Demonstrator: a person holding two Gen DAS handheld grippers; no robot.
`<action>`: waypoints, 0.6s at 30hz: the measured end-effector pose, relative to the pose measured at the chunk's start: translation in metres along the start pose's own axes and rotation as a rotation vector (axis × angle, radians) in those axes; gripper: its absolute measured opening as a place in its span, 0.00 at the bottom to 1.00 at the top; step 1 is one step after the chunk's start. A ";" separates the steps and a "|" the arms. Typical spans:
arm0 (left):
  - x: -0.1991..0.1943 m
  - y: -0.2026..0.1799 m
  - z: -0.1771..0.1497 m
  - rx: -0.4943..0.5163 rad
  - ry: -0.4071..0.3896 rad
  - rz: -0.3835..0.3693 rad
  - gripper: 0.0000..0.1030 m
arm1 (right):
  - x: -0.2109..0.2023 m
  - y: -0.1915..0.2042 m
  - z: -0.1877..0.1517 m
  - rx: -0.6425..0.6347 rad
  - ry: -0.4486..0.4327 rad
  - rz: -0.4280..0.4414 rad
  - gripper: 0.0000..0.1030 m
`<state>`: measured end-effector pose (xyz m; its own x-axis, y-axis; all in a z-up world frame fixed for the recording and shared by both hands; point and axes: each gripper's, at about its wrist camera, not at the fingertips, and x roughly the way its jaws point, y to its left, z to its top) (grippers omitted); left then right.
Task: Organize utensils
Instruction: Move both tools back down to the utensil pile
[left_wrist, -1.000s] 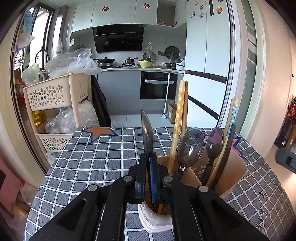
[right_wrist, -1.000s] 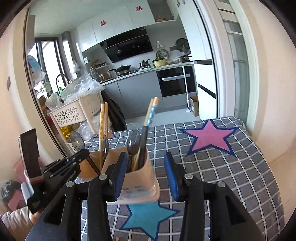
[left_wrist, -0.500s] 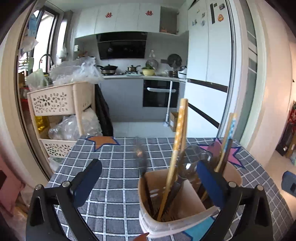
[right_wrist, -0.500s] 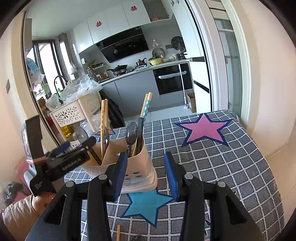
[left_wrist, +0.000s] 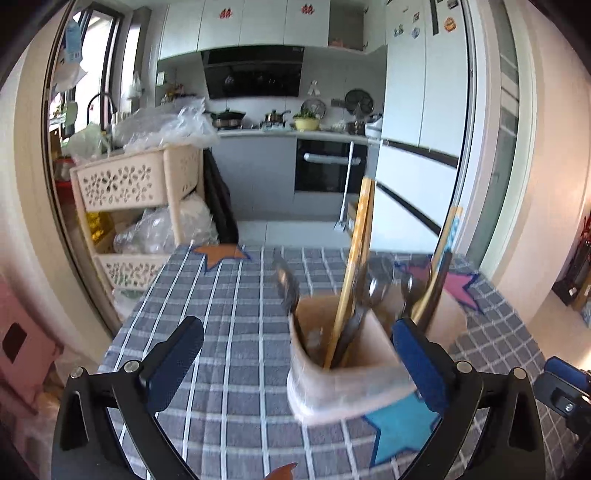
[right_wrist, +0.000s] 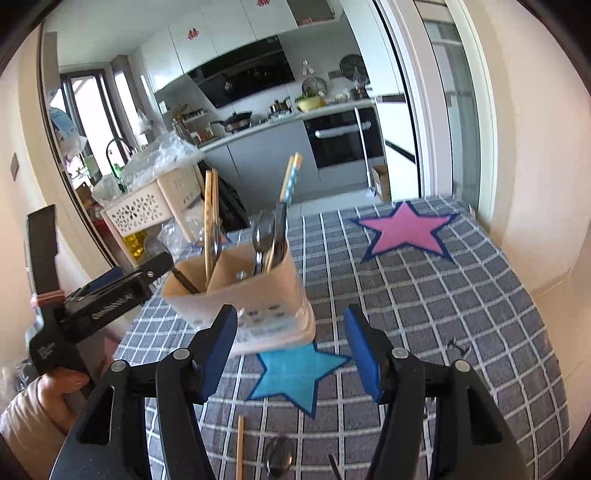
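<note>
With the left gripper (left_wrist: 295, 354) spread wide and empty and the right gripper's (right_wrist: 291, 347) empty jaws opening, the utensil holder (right_wrist: 255, 295) at frame centre could be knocked over.

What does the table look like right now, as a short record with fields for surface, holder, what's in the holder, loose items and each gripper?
surface: checked tablecloth with star patches
holder: beige utensil holder standing upright beside the blue star
in holder: chopsticks and spoons, handles down
loose items: one chopstick and one spoon lying on the cloth near the right gripper
left gripper: wide open, nothing held
right gripper: jaws opening, nothing between them
</note>
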<state>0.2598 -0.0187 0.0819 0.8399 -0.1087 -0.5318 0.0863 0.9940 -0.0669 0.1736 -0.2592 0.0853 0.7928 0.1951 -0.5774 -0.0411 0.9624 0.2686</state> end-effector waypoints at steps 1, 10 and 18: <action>-0.003 0.001 -0.004 0.002 0.011 -0.001 1.00 | 0.000 -0.001 -0.002 0.005 0.010 -0.001 0.62; -0.033 0.002 -0.042 0.014 0.097 0.022 1.00 | 0.001 -0.003 -0.036 0.046 0.150 -0.023 0.62; -0.050 0.001 -0.077 0.032 0.161 0.036 1.00 | -0.007 -0.005 -0.063 0.080 0.222 -0.031 0.62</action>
<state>0.1772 -0.0131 0.0434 0.7461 -0.0709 -0.6621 0.0773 0.9968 -0.0196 0.1295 -0.2534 0.0396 0.6393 0.2113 -0.7394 0.0361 0.9522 0.3033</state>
